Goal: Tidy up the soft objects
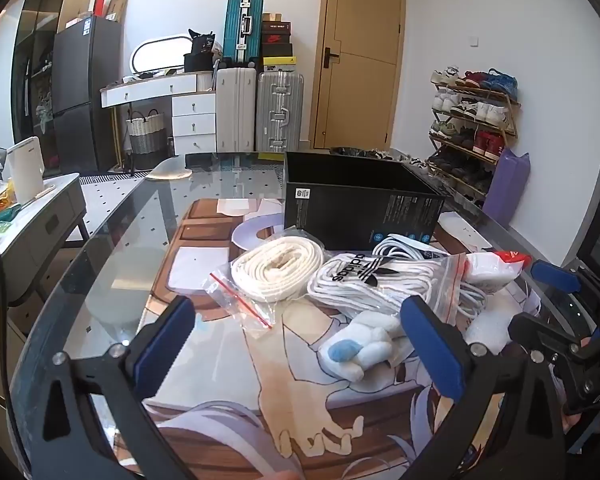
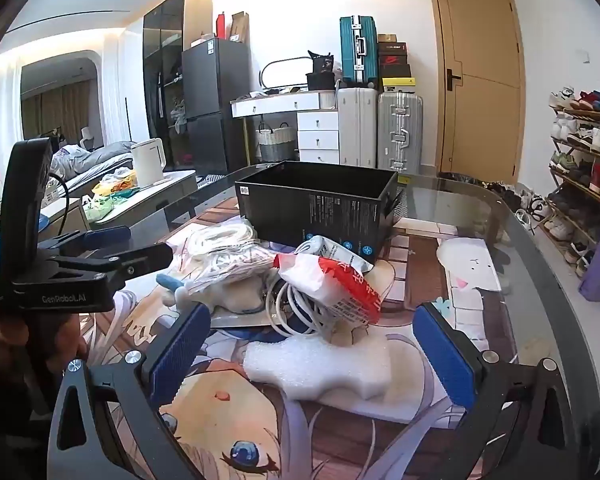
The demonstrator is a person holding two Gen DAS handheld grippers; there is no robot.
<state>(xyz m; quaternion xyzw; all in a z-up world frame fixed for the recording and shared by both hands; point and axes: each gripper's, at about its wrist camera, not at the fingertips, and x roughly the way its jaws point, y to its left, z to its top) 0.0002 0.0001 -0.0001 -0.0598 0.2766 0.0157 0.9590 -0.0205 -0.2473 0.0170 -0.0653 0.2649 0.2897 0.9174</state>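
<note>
An open black box (image 1: 360, 204) (image 2: 320, 204) stands at the back of the printed mat. In front of it lie a zip bag of cream rope (image 1: 278, 268), a bag of white laces (image 1: 376, 284) (image 2: 220, 256), a white-and-blue plush toy (image 1: 360, 348) (image 2: 204, 292), a red-and-white packet (image 2: 332, 284) (image 1: 496, 268) over a white cable (image 2: 292, 312), and a white foam piece (image 2: 320, 364). My left gripper (image 1: 304, 352) is open, with the plush by its right finger. My right gripper (image 2: 312, 352) is open around the foam piece, jaws apart from it.
The glass table's edge (image 2: 540, 240) curves along the right. A side table with a white kettle (image 1: 26, 168) stands at left. Suitcases (image 1: 260, 108), drawers and a door are behind. A shoe rack (image 1: 472, 120) and purple bag (image 1: 506, 184) stand at right.
</note>
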